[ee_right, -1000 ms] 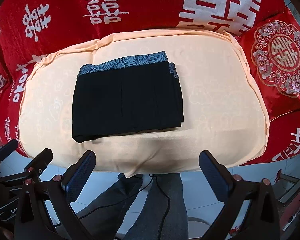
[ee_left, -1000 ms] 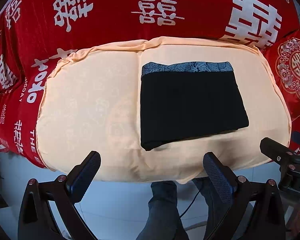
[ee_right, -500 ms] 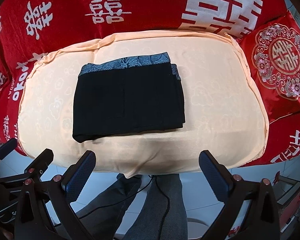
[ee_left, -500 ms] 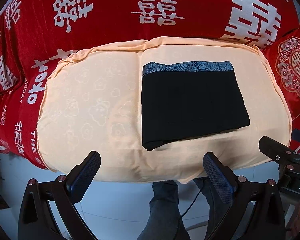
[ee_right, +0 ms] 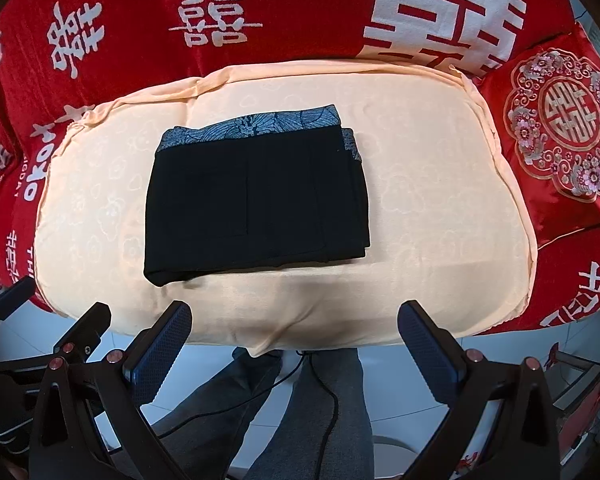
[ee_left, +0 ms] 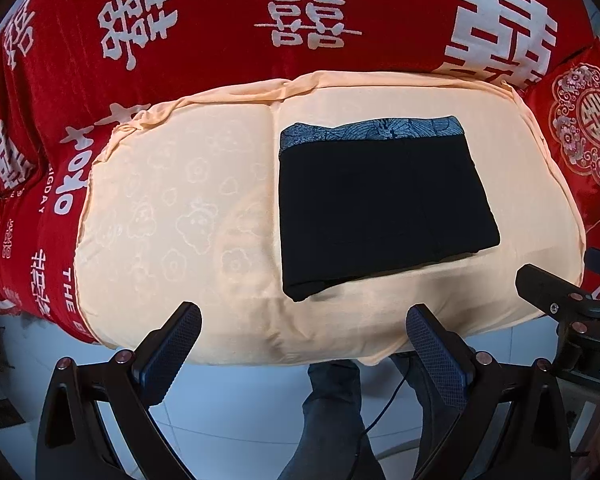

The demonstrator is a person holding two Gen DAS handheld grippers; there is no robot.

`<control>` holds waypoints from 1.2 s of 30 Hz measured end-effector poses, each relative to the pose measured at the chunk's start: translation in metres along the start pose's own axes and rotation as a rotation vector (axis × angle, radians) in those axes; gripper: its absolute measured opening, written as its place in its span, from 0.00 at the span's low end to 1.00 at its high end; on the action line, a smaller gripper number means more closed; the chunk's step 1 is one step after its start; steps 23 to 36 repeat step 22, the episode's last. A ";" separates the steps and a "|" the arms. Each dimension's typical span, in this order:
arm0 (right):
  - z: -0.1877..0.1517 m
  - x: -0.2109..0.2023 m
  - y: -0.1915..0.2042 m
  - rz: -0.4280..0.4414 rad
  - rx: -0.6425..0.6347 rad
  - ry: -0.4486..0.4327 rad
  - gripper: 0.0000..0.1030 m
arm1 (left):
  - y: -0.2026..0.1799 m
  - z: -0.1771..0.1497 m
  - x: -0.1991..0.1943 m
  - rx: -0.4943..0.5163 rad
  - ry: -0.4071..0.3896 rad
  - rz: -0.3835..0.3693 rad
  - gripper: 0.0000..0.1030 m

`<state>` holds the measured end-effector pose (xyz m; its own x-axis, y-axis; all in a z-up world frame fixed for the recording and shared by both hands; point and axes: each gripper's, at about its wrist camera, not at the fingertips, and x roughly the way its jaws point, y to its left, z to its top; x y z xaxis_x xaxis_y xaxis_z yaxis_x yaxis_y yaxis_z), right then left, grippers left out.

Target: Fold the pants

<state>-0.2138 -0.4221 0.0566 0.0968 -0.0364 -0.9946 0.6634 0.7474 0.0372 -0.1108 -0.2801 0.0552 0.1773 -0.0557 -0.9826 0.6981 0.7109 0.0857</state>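
I see almost nothing changed from a second ago: the black pants (ee_left: 384, 208) lie in the same place, folded into a compact rectangle on the peach cushion (ee_left: 172, 208), their blue patterned waistband (ee_left: 370, 130) along the far edge. The near left corner of the fold hangs a little lower than the rest, just as before.

My left hand-held gripper (ee_left: 302, 334) hovers off the cushion's near edge, fingers spread wide and holding nothing; its framing of the scene matches the earlier pictures. My right hand-held gripper (ee_right: 296, 332) is likewise spread and empty, short of the cushion's front edge; its view has drifted only a touch, so the pants (ee_right: 256, 200) sit fractionally lower in it than they did. Neither gripper touches the cloth.

Behind the cushion is the red cover with white characters (ee_left: 308, 12), and an embroidered red pillow (ee_right: 560, 136) stands at the right. Below, my legs in grey trousers (ee_right: 300, 412) and a black cable (ee_right: 320, 380) show over the pale floor.
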 end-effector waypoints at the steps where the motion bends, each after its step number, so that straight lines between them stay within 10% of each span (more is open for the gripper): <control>1: 0.000 0.000 0.000 -0.001 -0.002 0.000 1.00 | 0.000 0.000 0.000 0.002 0.000 0.001 1.00; 36: 0.004 0.002 0.003 -0.001 -0.013 0.001 1.00 | 0.000 0.001 -0.002 0.017 -0.021 -0.007 1.00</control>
